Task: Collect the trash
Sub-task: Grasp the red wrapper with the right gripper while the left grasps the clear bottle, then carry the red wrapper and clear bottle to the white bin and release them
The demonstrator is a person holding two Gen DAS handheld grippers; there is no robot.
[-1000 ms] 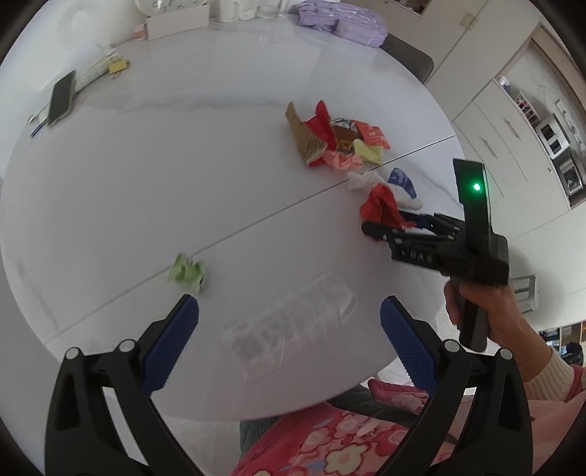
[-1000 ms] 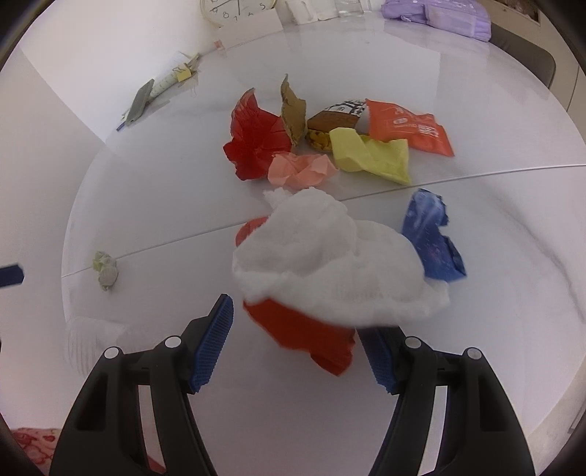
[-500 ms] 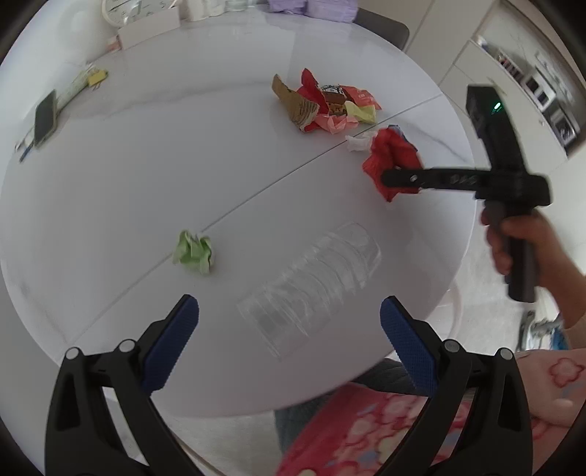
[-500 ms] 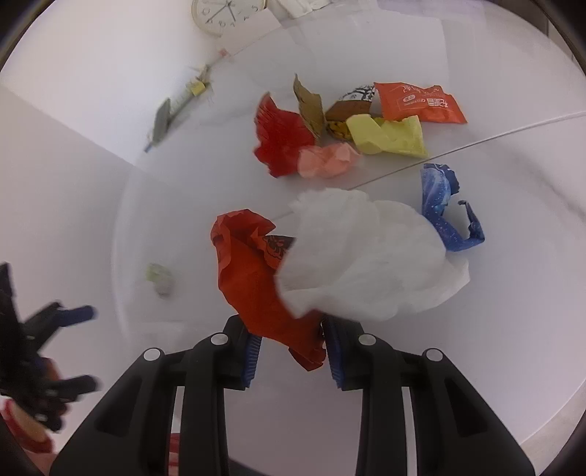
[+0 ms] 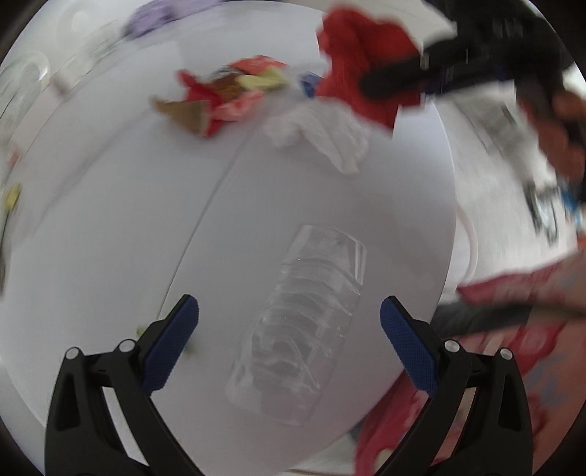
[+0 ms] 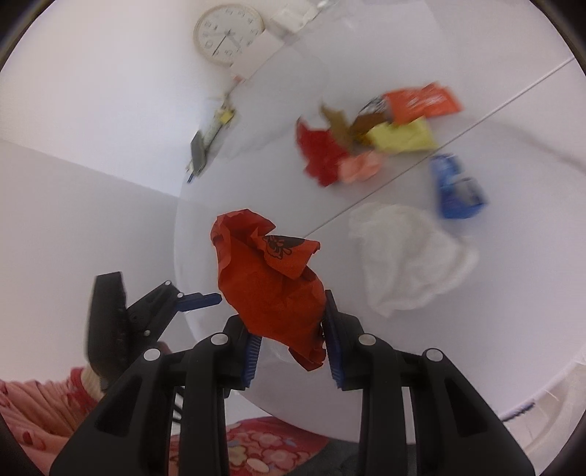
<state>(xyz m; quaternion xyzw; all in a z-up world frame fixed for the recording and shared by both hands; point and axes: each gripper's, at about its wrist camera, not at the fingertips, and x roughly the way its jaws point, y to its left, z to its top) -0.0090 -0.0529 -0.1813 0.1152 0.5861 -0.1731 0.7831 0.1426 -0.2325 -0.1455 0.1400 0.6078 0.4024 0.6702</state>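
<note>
My right gripper (image 6: 291, 348) is shut on a crumpled red wrapper (image 6: 271, 282) and holds it above the round white table (image 6: 494, 329); it also shows in the left wrist view (image 5: 362, 73). A white tissue (image 6: 406, 256) lies on the table beside it. A blue wrapper (image 6: 456, 186) and a pile of red, yellow, orange and brown wrappers (image 6: 370, 135) lie further back. My left gripper (image 5: 289, 329) is open and empty over a crushed clear plastic bottle (image 5: 300, 322) near the table's front edge.
A wall clock (image 6: 227, 33) leans at the table's back. A phone and pens (image 6: 205, 146) lie at the far left edge. A bit of green paper (image 5: 141, 331) peeks beside my left finger. The person's floral red clothing (image 6: 256, 450) is below the table edge.
My right gripper has lifted the red wrapper off the table; the white tissue has dropped away from it. My left gripper has swung toward the clear bottle, which now lies between its open fingers.
</note>
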